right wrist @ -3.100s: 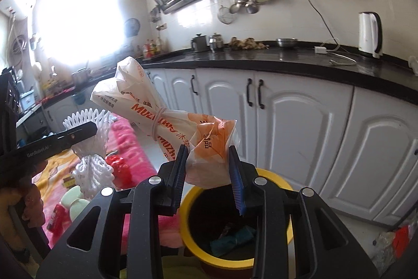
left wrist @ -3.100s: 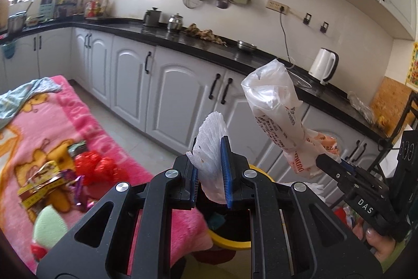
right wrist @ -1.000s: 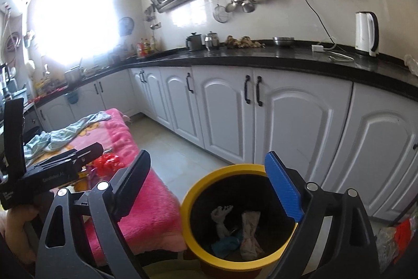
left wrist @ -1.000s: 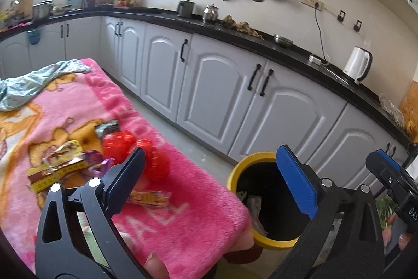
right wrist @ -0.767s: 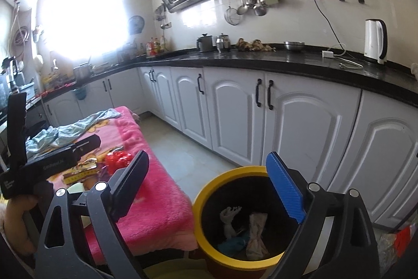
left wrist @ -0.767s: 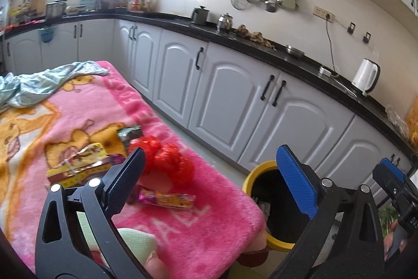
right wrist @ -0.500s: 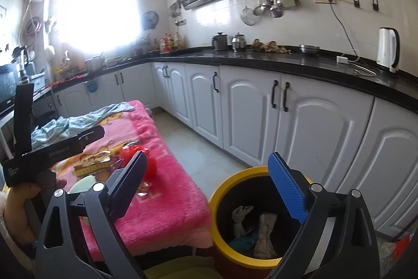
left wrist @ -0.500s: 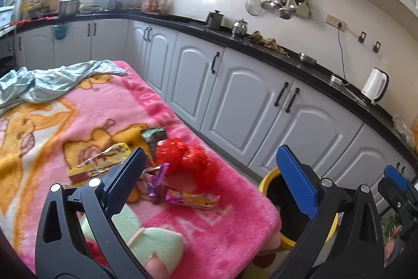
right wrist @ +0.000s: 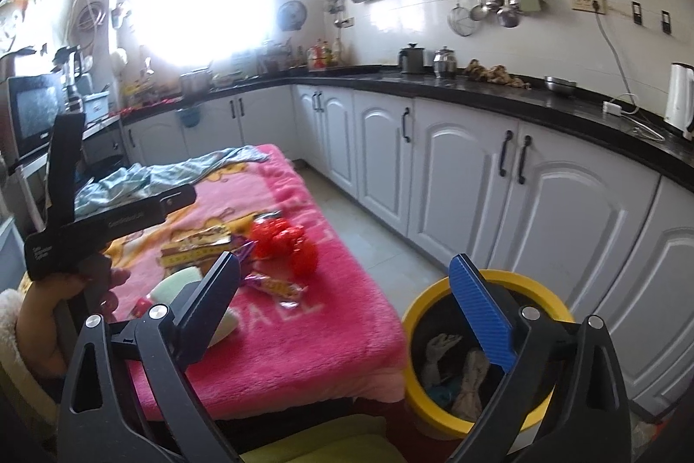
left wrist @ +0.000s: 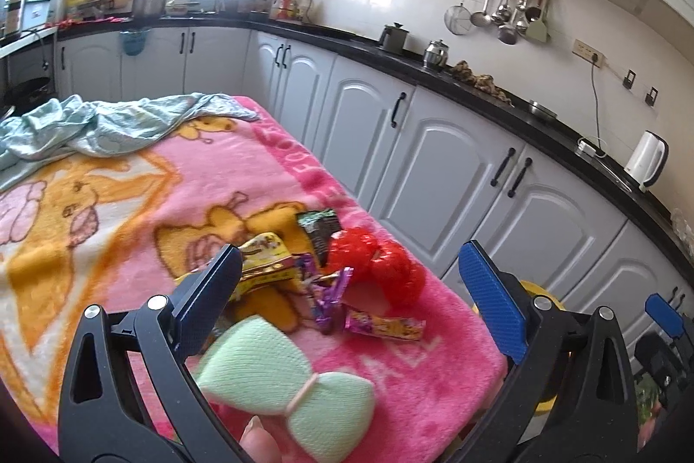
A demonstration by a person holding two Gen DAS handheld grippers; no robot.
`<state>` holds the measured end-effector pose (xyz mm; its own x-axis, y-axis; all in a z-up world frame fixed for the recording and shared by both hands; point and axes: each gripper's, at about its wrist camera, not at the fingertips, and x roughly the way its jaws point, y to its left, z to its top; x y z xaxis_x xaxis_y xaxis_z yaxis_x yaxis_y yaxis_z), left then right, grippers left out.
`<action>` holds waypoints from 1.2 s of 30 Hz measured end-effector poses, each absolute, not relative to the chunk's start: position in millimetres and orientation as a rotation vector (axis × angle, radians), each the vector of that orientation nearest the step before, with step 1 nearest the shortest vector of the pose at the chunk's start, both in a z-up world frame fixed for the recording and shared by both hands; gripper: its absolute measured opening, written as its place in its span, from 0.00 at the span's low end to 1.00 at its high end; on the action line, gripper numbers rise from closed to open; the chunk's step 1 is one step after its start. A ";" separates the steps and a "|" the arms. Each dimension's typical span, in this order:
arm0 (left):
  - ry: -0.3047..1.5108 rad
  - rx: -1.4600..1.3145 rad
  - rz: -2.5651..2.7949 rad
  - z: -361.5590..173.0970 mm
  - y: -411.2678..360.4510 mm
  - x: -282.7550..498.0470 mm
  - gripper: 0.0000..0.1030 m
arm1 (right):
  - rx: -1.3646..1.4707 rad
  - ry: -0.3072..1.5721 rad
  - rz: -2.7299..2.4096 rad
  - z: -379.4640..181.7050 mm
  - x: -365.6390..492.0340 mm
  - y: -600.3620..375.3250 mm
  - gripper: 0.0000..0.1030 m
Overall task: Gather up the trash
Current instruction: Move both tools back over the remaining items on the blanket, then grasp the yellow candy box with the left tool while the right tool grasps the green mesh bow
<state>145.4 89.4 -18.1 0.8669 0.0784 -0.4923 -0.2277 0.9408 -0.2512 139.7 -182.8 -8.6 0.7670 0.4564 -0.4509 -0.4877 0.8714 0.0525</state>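
1. The trash is seen in two places: a heap of wrappers [left wrist: 277, 261] with a red mesh bag [left wrist: 377, 265] on the pink blanket [left wrist: 269, 176], and pieces already lying in the bin.
2. A yellow-rimmed bin [right wrist: 490, 285] is shown on the floor just right of the blanket's near corner; crumpled pale bags [right wrist: 470, 376] and a blue scrap are held in it.
3. A pale green bow-shaped sponge [left wrist: 286, 380] is seen near the camera, and a long candy wrapper [left wrist: 384, 328] lies just right of the heap.
4. The left gripper [left wrist: 347, 302] is held above the blanket with its tongs spread wide and nothing between them.
5. The right gripper [right wrist: 345, 309] is likewise spread wide and holds nothing, between blanket and bin.
6. The bin's contents are shown only in the right wrist view; in the left wrist view only a sliver of yellow rim is visible.
7. A crumpled light blue cloth [left wrist: 99, 124] is laid at the blanket's far end, and white cabinets [right wrist: 459, 176] run along the right.
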 end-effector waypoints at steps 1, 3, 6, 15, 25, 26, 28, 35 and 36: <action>0.499 -0.313 0.168 -18.8 92.9 144.6 0.89 | -0.076 0.475 0.523 -9.6 138.5 -178.6 0.92; 0.500 -0.319 0.178 -20.1 99.3 142.3 0.89 | -0.087 0.483 0.544 -11.3 136.1 -170.9 0.92; 0.506 -0.337 0.192 -22.6 111.8 140.8 0.89 | -0.106 0.493 0.581 -14.1 134.8 -159.2 0.92; 0.537 -0.385 0.254 -33.5 151.0 137.1 0.89 | -0.137 0.553 0.672 -27.2 131.3 -127.0 0.93; 0.639 -0.442 0.292 -61.4 193.9 142.2 0.89 | -0.209 0.612 0.749 -48.3 133.7 -86.1 0.93; 0.654 -0.444 0.286 -66.0 197.4 143.5 0.89 | -0.214 0.618 0.757 -50.7 134.4 -82.1 0.93; 0.685 -0.441 0.277 -73.8 201.0 146.7 0.89 | -0.229 0.637 0.773 -56.7 137.5 -73.3 0.93; 0.787 -0.402 0.213 -101.4 204.3 162.8 0.89 | -0.302 0.684 0.817 -79.5 148.9 -47.1 0.93; 0.802 -0.389 0.201 -104.6 203.7 166.1 0.89 | -0.311 0.697 0.824 -83.9 151.4 -43.5 0.93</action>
